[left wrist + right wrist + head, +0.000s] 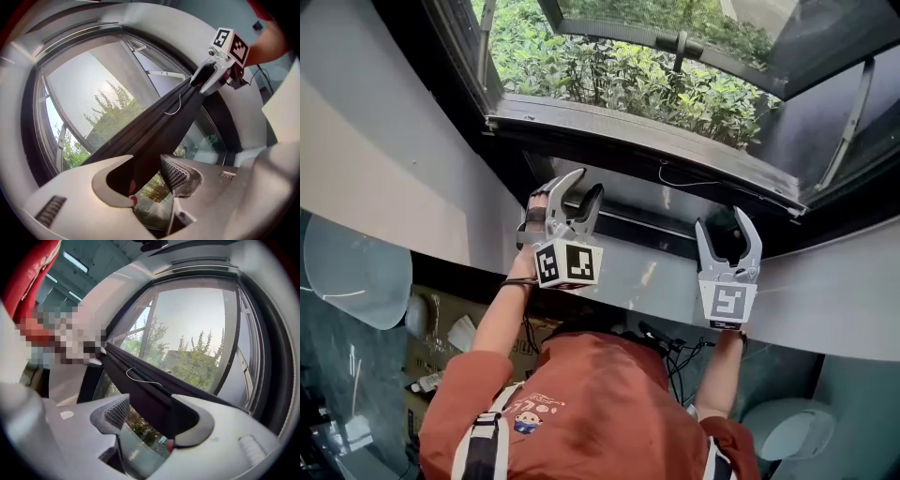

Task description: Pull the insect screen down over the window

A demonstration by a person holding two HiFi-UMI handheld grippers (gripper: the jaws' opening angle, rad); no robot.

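- The insect screen's dark horizontal pull bar point(157, 129) spans the black-framed window point(609, 127), with the grey mesh point(89, 89) stretched behind it.
- A thin white cord loop point(140, 377) hangs on the bar.
- The left hand-held gripper point(145, 168) is released, its jaws spread either side of the bar.
- The right hand-held gripper point(150, 404) is likewise released around the bar, further along.

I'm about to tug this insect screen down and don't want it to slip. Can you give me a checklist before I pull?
1. Pull bar sits between the left hand-held gripper's jaws: ok.
2. Left jaws closed on the bar: not ok, there is a gap beside the ribbed pad.
3. Bar sits between the right hand-held gripper's jaws: ok.
4. Right jaws closed on it: not ok, they are apart.
5. White cord on the bar is clear of both grippers: ok.
6. Screen mesh above the bar is free of snags: cannot tell.
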